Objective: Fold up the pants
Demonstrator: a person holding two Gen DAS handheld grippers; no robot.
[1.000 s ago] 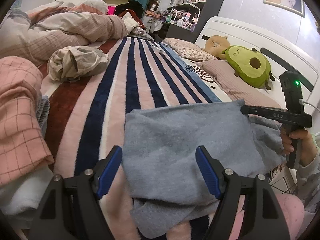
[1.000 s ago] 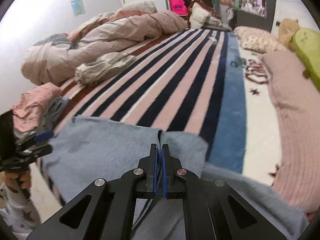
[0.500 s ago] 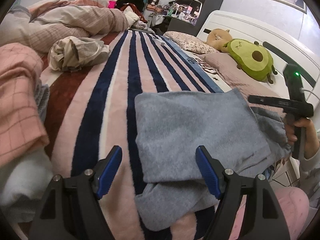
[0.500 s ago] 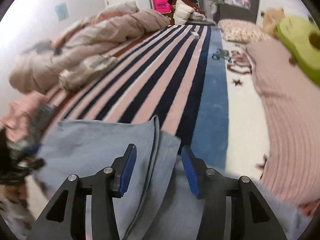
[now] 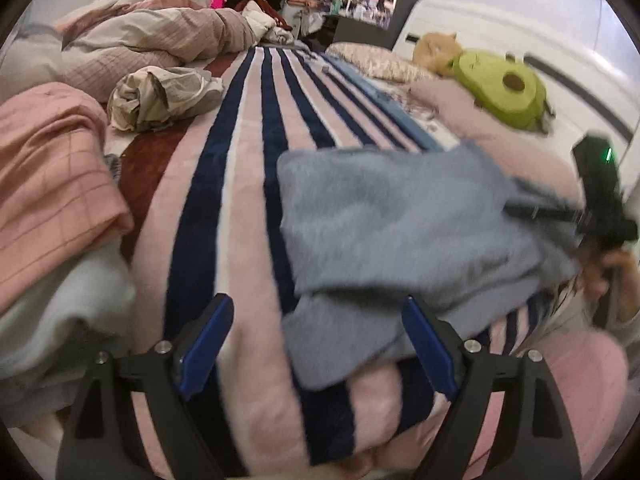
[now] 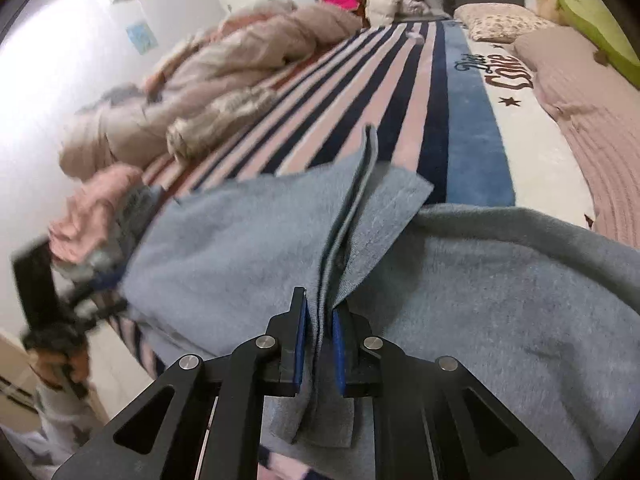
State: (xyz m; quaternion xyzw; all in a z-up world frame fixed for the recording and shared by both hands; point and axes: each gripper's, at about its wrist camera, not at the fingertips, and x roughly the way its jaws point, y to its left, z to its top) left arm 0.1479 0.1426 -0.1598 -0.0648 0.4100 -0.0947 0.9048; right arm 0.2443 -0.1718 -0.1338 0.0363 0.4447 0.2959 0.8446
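Right gripper (image 6: 319, 354) re-closing, now pinching raised fold of grey pants (image 6: 500, 300) after brief release; left gripper (image 5: 316, 352) opening wider, empty (blurred, probably repositioning).

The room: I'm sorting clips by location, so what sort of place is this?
Most likely a bedroom: a striped blanket covers a bed with pillows, a rumpled duvet and an avocado plush toy.

Grey fleece pants (image 5: 384, 216) lie folded on the bed.
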